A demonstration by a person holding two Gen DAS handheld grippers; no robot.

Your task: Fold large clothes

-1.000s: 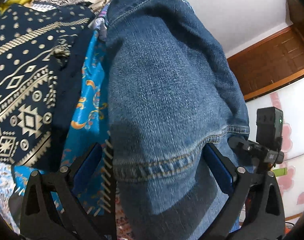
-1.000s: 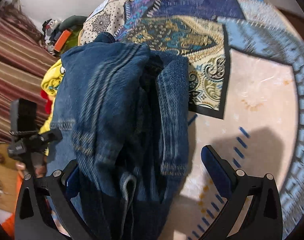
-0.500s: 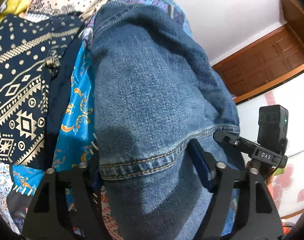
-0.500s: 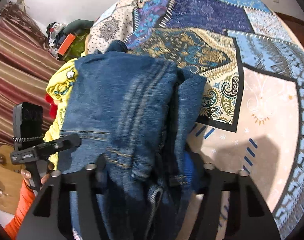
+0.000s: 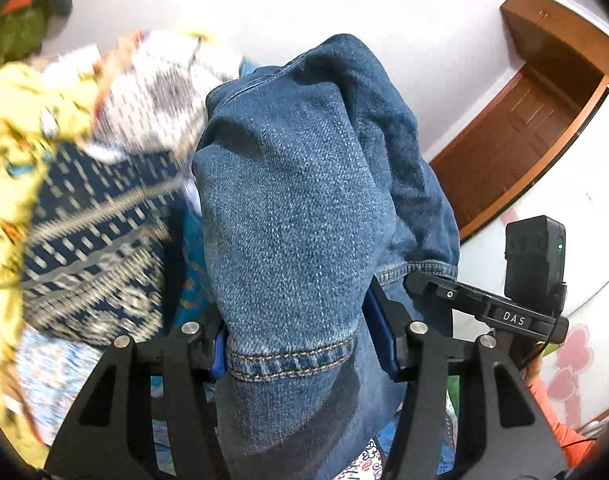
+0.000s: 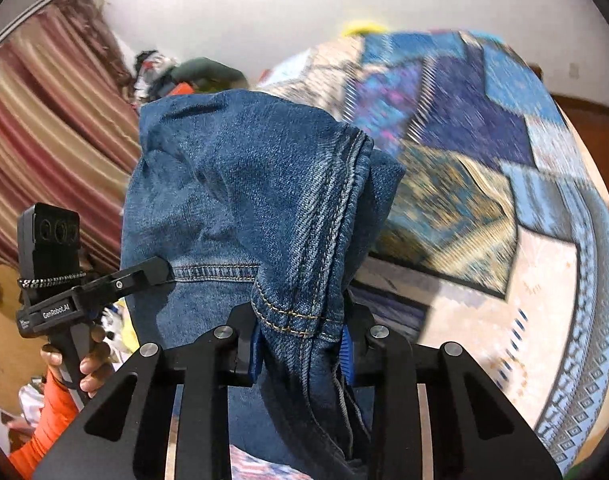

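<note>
A pair of blue denim jeans hangs in the air between both grippers. My left gripper is shut on a stitched hem of the jeans. My right gripper is shut on a bunched seam and hem of the same jeans. Each gripper shows in the other's view: the right one in the left wrist view, and the left one in the right wrist view, held by a hand in an orange sleeve. The fingertips are hidden behind the denim.
A bed with a patchwork blue and gold cover lies below right. A navy patterned cloth and a yellow garment lie on the left. A striped curtain, wooden door and white wall surround.
Both grippers have closed on the jeans and lifted them up off the bed. The views now tilt up toward the wall, and the background is blurred by motion.
</note>
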